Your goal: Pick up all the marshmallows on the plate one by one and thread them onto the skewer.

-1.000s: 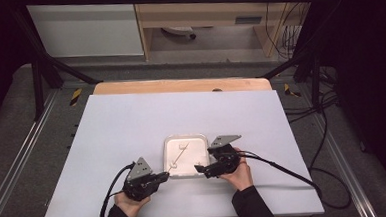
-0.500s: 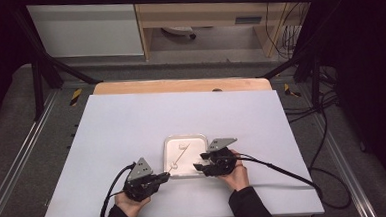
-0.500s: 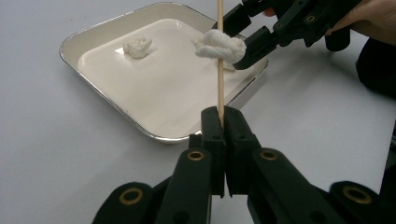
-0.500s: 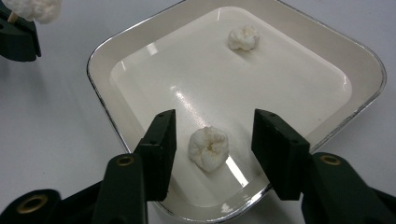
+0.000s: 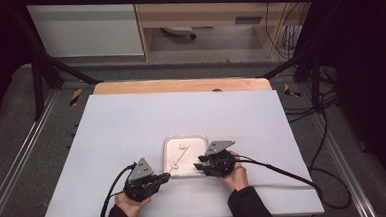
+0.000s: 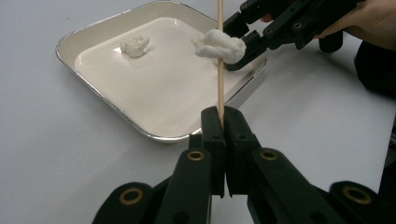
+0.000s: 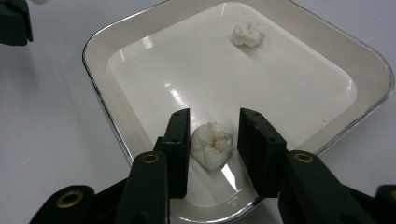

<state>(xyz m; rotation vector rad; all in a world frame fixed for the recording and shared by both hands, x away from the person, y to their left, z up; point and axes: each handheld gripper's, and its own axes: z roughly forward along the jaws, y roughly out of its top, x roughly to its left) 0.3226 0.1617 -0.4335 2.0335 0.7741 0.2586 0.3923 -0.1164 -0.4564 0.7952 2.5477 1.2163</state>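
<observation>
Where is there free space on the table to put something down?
The far half of the white table, between the tray and the wooden edge, is bare, as are the strips left and right of the hands. It is crowded near the tray, where the left gripper and right gripper work.

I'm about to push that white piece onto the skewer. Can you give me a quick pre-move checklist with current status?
1. Left gripper shut on the wooden skewer: ok.
2. White lump between the jaws of the right gripper, which have just been closing: ok.
3. Both pads pressing the lump: not ok, there is a gap at one pad.
4. Lump lined up with the skewer's tip: cannot tell.
5. Second lump lies apart in the tray: ok.
</observation>
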